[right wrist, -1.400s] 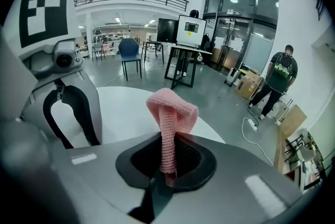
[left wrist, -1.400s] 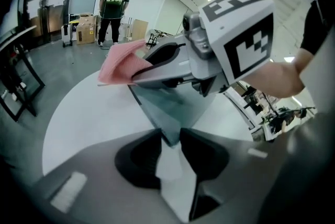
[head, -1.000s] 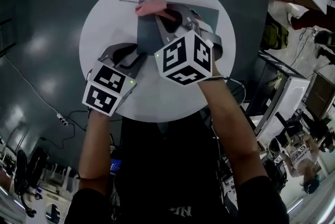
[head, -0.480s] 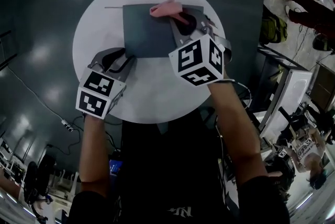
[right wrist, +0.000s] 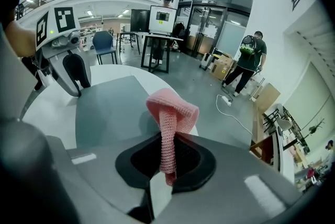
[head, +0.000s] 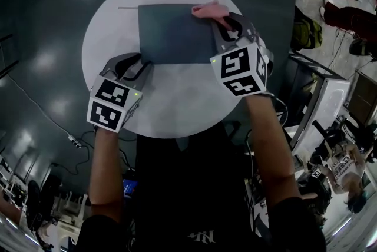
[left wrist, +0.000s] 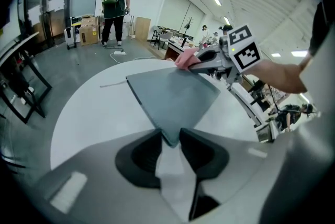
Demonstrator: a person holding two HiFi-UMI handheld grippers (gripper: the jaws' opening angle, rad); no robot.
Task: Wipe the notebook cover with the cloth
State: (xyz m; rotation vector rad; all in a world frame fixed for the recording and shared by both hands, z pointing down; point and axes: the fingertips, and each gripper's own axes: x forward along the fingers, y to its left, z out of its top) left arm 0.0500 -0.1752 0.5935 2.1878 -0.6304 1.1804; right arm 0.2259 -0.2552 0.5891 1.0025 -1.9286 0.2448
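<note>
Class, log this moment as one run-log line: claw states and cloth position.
left claw: shut on notebook corner | right claw: shut on cloth | cloth: pink, at notebook's far right corner

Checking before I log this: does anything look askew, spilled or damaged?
Nothing spilled or damaged. One small oddity: a thin strand trails from the notebook at its far-left corner across the white table.

Round white table (head: 177,100); dark grey notebook (head: 174,33) flat on it, toward far edge
</note>
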